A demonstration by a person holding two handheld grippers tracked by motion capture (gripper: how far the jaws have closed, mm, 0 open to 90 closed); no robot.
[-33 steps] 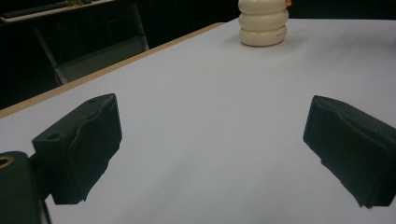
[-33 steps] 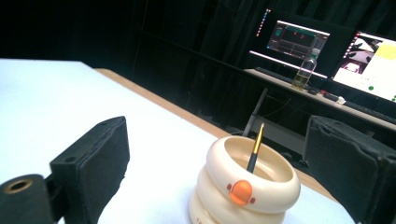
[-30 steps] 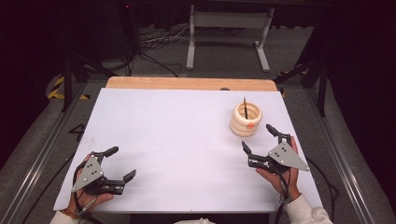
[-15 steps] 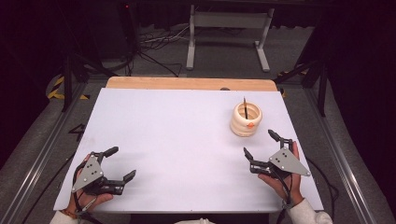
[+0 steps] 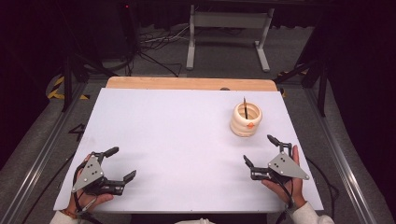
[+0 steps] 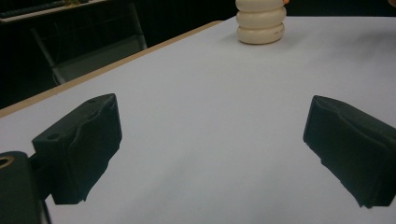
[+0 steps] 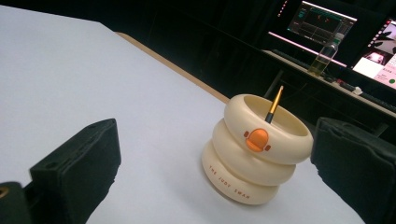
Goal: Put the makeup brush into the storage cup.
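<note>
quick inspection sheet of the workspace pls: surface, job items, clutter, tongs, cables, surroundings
Surface: white table top, bare, wooden strip along the far edge.
Job's things: cream ringed holder at far right, upright; a thin gold-and-black stick leans inside it.
Clutter: nothing seen.
Tongs: left tongs open, near left corner; right tongs open, in front of the holder, apart from it. Neither holds anything.
Cables: loose cables on floor beyond the table.
Surroundings: metal stand, lit monitors, bottle.

The left gripper point(image 5: 116, 163) is held low in the person's left hand point(image 5: 86, 198), its black fingers point(image 6: 79, 147) spread wide with nothing between them. The right gripper point(image 5: 261, 150), held in the right hand point(image 5: 287, 184), likewise has its fingers point(image 7: 77, 165) parted and empty.
</note>
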